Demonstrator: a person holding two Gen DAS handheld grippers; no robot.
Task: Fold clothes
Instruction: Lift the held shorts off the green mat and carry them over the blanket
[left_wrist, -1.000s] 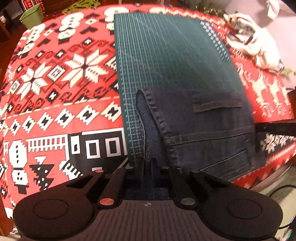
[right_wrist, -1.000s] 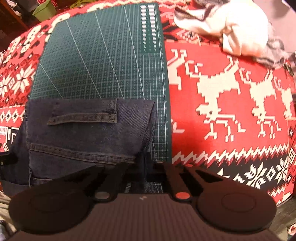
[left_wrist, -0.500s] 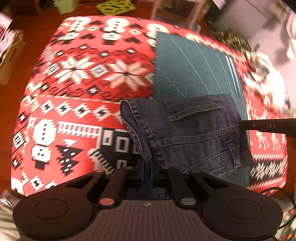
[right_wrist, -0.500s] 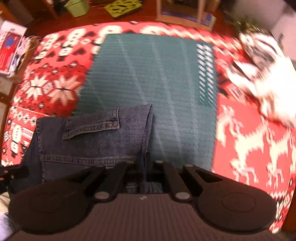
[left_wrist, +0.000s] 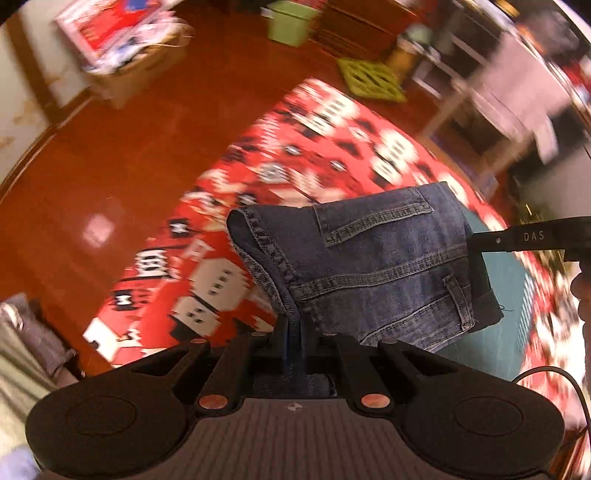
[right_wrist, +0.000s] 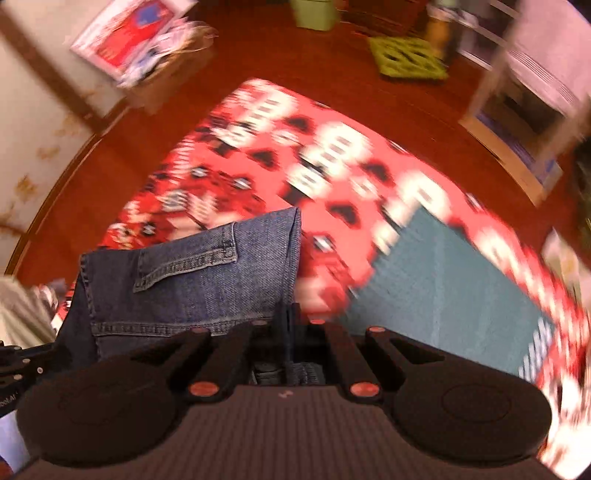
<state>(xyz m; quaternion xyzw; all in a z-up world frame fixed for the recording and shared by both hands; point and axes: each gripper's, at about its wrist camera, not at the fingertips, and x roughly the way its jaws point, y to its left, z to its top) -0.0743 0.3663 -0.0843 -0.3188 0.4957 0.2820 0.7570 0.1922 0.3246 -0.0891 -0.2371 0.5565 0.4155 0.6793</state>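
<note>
Below, the table under its red Christmas-pattern cloth (left_wrist: 295, 158) and the green cutting mat (right_wrist: 454, 280) on it are blurred. Above them hang the folded blue jeans (left_wrist: 373, 266), clear of the surface and stretched between the two tools. The left gripper (left_wrist: 293, 332) is clamped on one edge of the denim, the right gripper (right_wrist: 290, 321) pinched on the opposite edge. The step in hand looks like carrying the finished fold away; next, both grippers should lower it level onto a resting spot before letting go.
</note>
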